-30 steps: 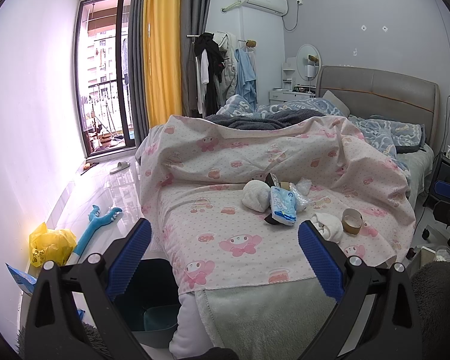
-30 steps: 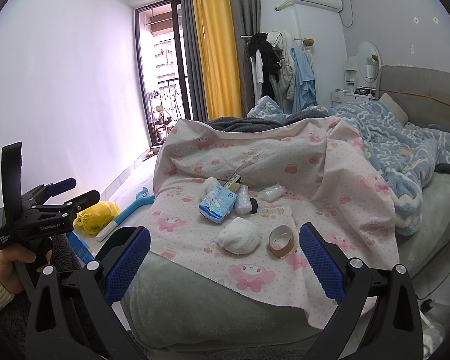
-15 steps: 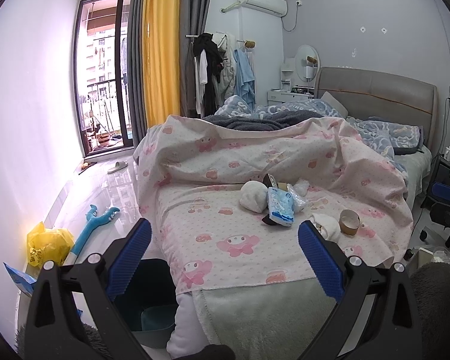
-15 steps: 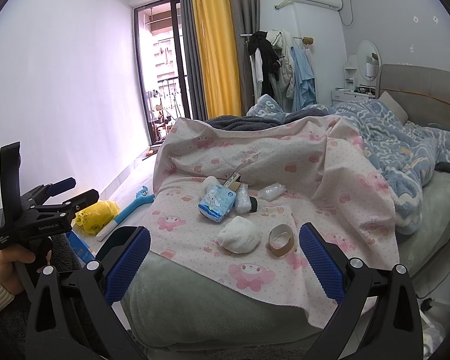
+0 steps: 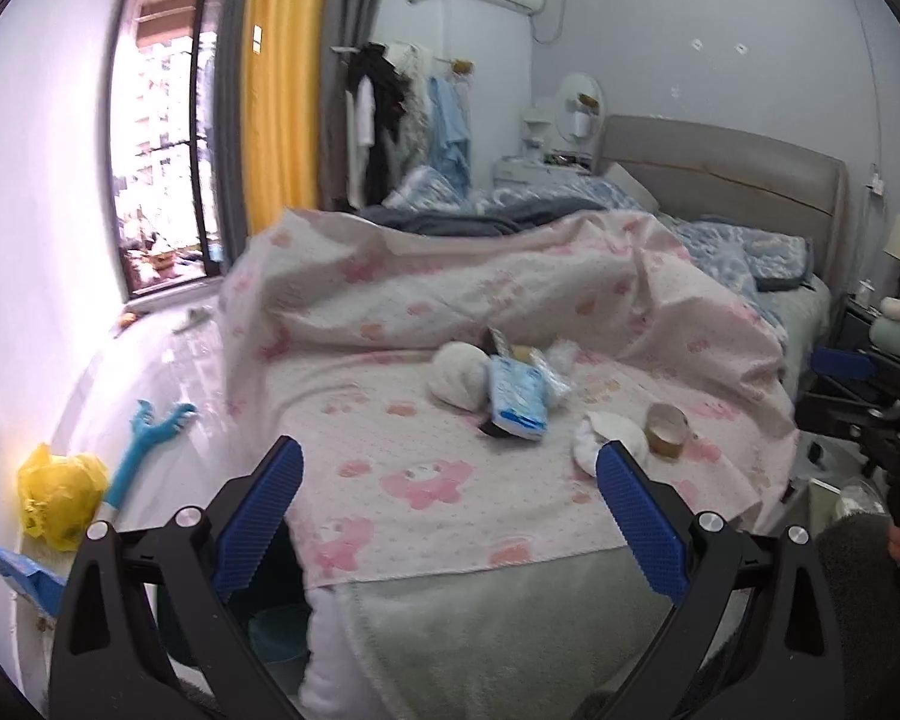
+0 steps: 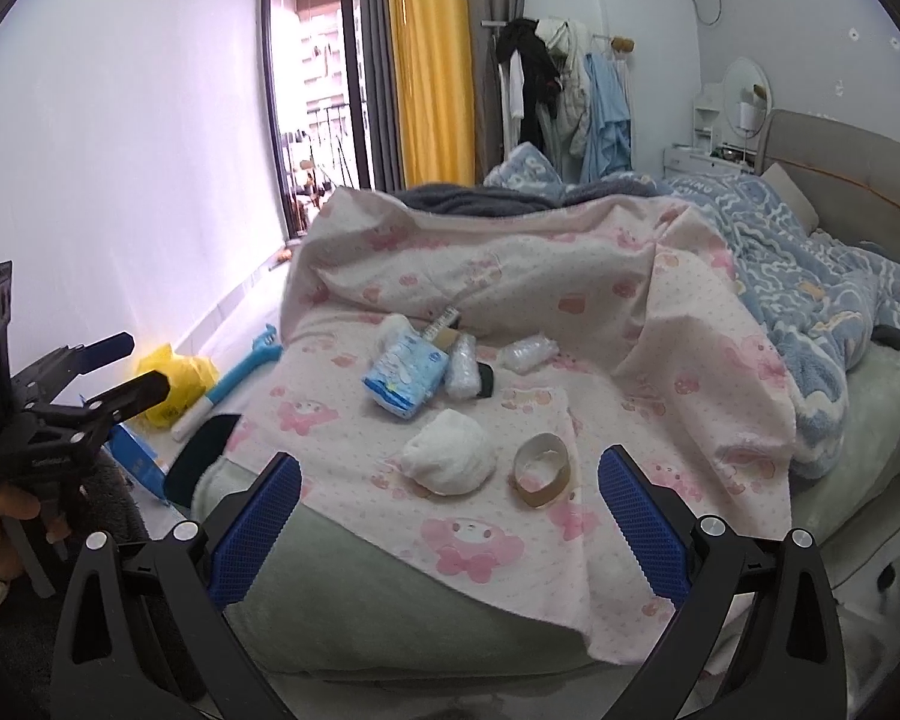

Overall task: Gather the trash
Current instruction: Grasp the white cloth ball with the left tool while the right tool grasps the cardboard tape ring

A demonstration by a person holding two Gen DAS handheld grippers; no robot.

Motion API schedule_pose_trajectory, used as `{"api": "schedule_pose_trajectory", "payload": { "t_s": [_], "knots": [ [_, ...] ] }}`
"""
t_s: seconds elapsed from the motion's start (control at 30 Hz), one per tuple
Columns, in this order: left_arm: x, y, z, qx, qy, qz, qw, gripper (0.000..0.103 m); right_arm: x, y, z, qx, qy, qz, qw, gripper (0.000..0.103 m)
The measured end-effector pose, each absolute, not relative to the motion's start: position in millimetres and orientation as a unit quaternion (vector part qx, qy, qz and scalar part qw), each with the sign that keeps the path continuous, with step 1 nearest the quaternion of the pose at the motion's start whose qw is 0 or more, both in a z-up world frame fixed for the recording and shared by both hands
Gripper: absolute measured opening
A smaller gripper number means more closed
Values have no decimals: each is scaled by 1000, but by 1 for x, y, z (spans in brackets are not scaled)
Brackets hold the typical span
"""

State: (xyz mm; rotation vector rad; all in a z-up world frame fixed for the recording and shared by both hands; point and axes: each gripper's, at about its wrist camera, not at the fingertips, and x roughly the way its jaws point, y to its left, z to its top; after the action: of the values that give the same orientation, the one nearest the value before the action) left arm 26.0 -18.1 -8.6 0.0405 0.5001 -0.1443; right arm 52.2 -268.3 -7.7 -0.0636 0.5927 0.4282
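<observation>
Pink-printed sheet (image 5: 450,480) covers the bed's foot edge; left view shows the left gripper (image 5: 447,498) spread, empty, short of tissue pack (image 5: 517,401) and cardboard tape ring (image 5: 666,429). Right view: right gripper (image 6: 450,507) spread, crumpled tissue wad (image 6: 448,459) near. Nothing appears collected. Bin (image 5: 270,642) mostly hidden.

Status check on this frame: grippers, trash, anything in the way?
Left gripper and right gripper open, empty, short of the bed. Tissue wad, tape core, tissue pack lie on pink sheet. Path clear.
</observation>
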Motion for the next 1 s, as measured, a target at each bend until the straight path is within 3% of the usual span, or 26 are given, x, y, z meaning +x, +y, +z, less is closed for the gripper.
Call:
{"api": "schedule_pose_trajectory", "payload": {
  "t_s": [0.13,0.17,0.23,0.33,0.43,1.0],
  "knots": [
    [43,-27,-15,41,254,-97,961,99,76,-269,-18,-54,309,217,924,99],
    [46,-28,-16,41,256,-103,960,99,82,-270,-21,-62,314,219,922,96],
    [60,-29,-23,31,267,-129,954,98,97,-271,-30,-76,328,225,914,81],
    [75,-33,-34,18,286,-156,945,97,117,-275,-47,-80,353,245,900,76],
    [90,-44,-45,11,308,-185,933,89,133,-274,-60,-105,365,260,888,72],
    [146,-95,-86,-61,387,-260,883,80,172,-285,-108,-153,375,301,864,71]
  ]
}}
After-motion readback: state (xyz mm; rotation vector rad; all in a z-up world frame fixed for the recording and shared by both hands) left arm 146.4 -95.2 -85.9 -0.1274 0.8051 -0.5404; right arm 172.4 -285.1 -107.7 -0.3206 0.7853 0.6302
